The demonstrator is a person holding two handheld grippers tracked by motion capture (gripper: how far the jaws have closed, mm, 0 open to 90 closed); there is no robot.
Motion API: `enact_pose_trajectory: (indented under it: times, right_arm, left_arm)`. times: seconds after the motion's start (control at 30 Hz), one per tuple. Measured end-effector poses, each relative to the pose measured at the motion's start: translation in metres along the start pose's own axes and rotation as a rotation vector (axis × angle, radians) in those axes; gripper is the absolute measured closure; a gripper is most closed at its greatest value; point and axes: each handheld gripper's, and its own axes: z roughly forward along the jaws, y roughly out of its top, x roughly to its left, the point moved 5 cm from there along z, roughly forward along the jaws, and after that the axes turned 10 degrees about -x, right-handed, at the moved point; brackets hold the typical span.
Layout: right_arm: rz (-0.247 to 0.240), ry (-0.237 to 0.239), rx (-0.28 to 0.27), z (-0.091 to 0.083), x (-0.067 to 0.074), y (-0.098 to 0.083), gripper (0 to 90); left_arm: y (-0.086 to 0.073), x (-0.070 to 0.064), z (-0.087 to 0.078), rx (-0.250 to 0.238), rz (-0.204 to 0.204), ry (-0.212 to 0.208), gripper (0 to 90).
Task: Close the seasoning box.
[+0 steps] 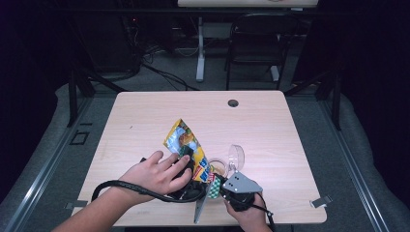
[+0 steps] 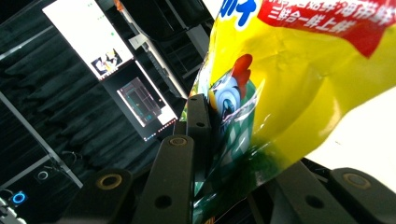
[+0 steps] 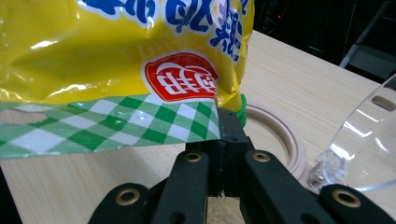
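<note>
Right gripper (image 3: 223, 128) jaws clamped on the green-checked seal corner of the yellow snack bag (image 3: 126, 51); left gripper (image 2: 205, 135) pinches the bag body. Bag held up near the table's (image 1: 145, 111) front edge, beside the container (image 1: 218, 166) with clear lid (image 1: 236, 155). Seal looks untorn; opening and pouring remain.

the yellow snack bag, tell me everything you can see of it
The snack bag is glossy, crinkled yellow foil with blue lettering, a red badge, a cartoon rooster and a green-and-white checked strip along one end. It is held just above the table, slanting. The left tongs clamp its side and the right tongs pinch the checked edge.
</note>
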Motion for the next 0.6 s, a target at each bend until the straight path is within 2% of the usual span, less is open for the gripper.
enact_pose_trajectory:
  times: [0.03, 0.07, 0.13, 0.17, 0.23, 0.3, 0.37, 0.43, 0.47, 0.6]
  right_arm:
    - [0.0, 0.0, 0.001, -0.0006, -0.0003, 0.0001, 89.8]
    - [0.002, 0.0, 0.0, -0.001, -0.0006, 0.0001, 89.8]
    - [0.003, 0.0, 0.0, -0.0015, -0.0003, 0.0, 89.8]
    - [-0.002, -0.003, 0.004, -0.0019, -0.0002, -0.0001, 89.8]
    - [-0.001, 0.0, 0.002, -0.0025, 0.0005, 0.0001, 89.9]
    - [0.002, 0.0, 0.002, -0.0025, 0.0002, 0.0, 89.9]
    - [0.006, 0.0, 0.002, -0.0024, 0.0002, -0.0001, 89.9]
    - [0.005, 0.003, 0.004, -0.003, 0.0, -0.0002, 89.8]
    - [0.004, 0.001, 0.006, -0.0034, -0.0004, -0.0002, 89.8]
    - [0.004, 0.002, 0.008, -0.003, -0.0006, -0.0004, 89.9]
  left_arm:
    - [0.0001, 0.001, -0.0006, 0.01, 0.013, -0.002, 83.6]
    - [0.0006, 0.0005, 0.0005, -0.008, -0.005, 0.011, 83.6]
    - [0.0007, 0.0018, -0.0003, -0.005, -0.005, 0.001, 83.6]
    - [0.001, 0.0015, 0.0003, -0.018, -0.023, 0.002, 83.6]
    - [0.0009, 0.0031, -0.0007, -0.007, -0.007, 0.001, 83.5]
    - [0.0019, 0.0026, 0.0, -0.014, -0.013, 0.004, 83.5]
    - [0.0023, 0.0037, -0.0002, -0.006, 0.004, 0.005, 83.5]
    - [0.0027, 0.0037, 0.0004, -0.016, -0.002, 0.015, 83.5]
    - [0.0024, 0.0044, -0.0001, -0.007, 0.009, 0.012, 83.6]
    - [0.0025, 0.0035, 0.0001, -0.005, 0.006, 0.004, 83.6]
